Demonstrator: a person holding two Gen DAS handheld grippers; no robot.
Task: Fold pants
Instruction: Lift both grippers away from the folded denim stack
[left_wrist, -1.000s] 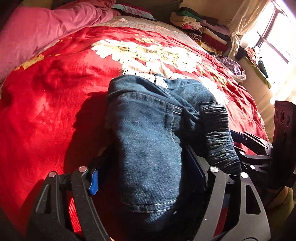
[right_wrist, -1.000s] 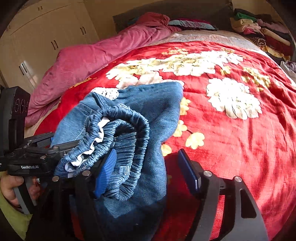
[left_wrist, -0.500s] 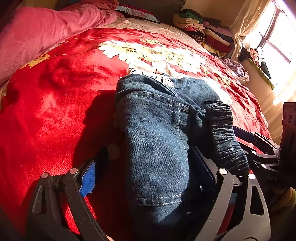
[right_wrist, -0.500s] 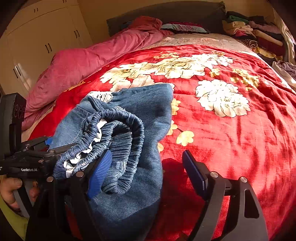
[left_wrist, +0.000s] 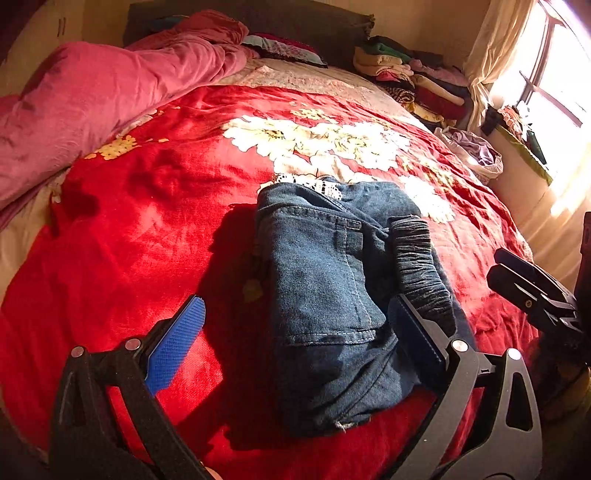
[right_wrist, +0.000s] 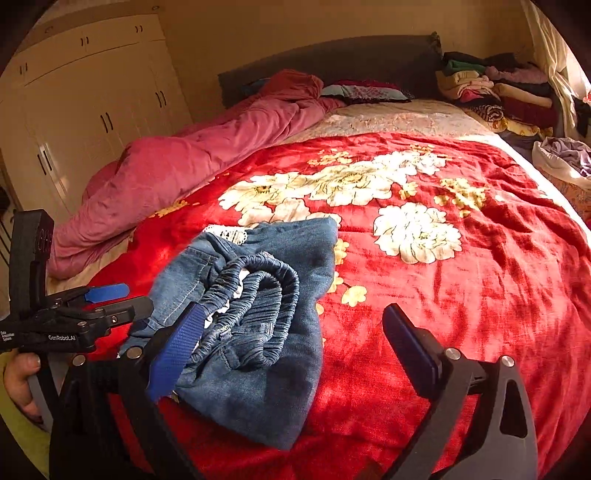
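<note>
The blue jeans lie folded into a small bundle on the red flowered blanket, elastic waistband on top. My left gripper hovers just before the bundle's near end. Its jaws are opening wide: the blue left pad stands clear over the blanket, and the right finger sits beside the denim without pressing. My right gripper is also opening over the bundle's right side. Its left pad overlaps the waistband in the picture, and its right finger is over bare blanket. Each gripper shows in the other's view.
A pink duvet lies along the bed's left side. Stacked clothes sit at the far right corner beside a laundry heap. Wardrobes stand at left, a window at right. A hand holds the left gripper.
Both grippers have spread their jaws and drawn back and upward from the jeans. The bundle, between the fingers before, now lies free on the blanket.
</note>
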